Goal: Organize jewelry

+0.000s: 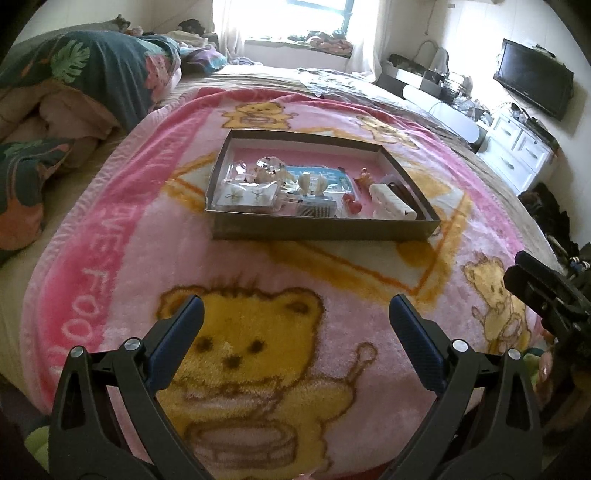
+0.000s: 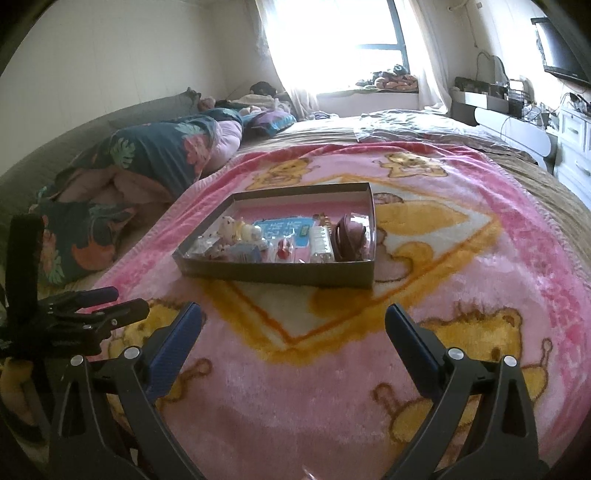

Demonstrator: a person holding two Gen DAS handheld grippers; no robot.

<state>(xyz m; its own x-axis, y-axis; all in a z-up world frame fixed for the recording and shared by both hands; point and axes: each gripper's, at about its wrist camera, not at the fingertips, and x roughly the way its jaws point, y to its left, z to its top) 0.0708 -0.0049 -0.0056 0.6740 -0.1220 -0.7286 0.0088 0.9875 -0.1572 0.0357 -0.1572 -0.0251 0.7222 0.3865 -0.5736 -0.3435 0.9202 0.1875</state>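
Pink plush, printed with yellow bears, covers the bed in front of you: this blanket (image 1: 110, 236) carries the shallow cardboard box (image 1: 321, 229) that holds the jewelry, well ahead of both your tools. Inside the box, on its pink floor, you have a loose spread: a white flower card (image 1: 245, 194) at the near left corner, a clear round piece (image 1: 268, 165) behind it, a blue card (image 1: 325, 177) in the middle, a pair of red beads (image 1: 351, 203) toward the front, and a white hair clip (image 1: 392, 202) lying beside a dark one against the right wall. From your right side the same box (image 2: 280, 273) shows a mauve clip (image 2: 349, 236) at its right end. Your left tongs (image 1: 295, 321) hover over the big bear print with their blue-padded fingers spread wide and nothing between them. Your right tongs (image 2: 293, 325) stand just as wide and empty above the blanket (image 2: 480, 258), nearer the box's right half. A crumpled floral quilt (image 1: 92, 74) lies to the left, a window (image 1: 291, 18) glares beyond the bed.
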